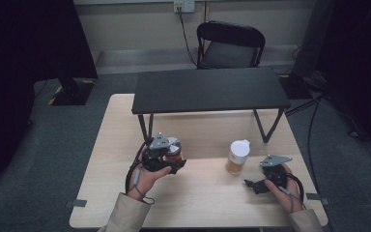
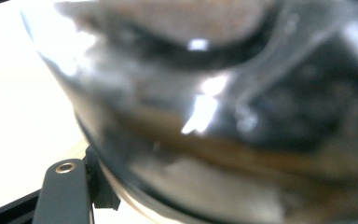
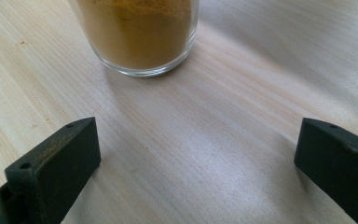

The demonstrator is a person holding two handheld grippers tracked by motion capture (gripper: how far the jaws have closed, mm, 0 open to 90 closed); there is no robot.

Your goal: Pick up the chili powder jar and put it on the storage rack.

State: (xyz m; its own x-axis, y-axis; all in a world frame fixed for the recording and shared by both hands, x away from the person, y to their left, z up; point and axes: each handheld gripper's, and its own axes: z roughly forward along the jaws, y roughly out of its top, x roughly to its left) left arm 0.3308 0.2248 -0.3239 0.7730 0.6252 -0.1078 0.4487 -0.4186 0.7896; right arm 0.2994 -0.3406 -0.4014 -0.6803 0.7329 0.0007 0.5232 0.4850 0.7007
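My left gripper (image 1: 174, 163) is shut on a small glass jar (image 1: 174, 151) with a grey lid and reddish-brown contents, held a little above the wooden table (image 1: 207, 198) at its left middle. In the left gripper view that jar (image 2: 223, 121) is a close blur across the frame, with one black jaw at the bottom left. A second glass jar (image 1: 236, 156) with a white lid and tan powder stands upright to the right of centre. My right gripper (image 1: 251, 183) rests low on the table just right of it, jaws wide open with nothing between them (image 3: 196, 158), and the jar's base (image 3: 140, 37) lies ahead of them.
A low black shelf (image 1: 210, 89) on thin legs stands across the far half of the table. Behind the table is a black folding chair (image 1: 229, 46). Dark stands and cables sit on the grey floor at both sides.
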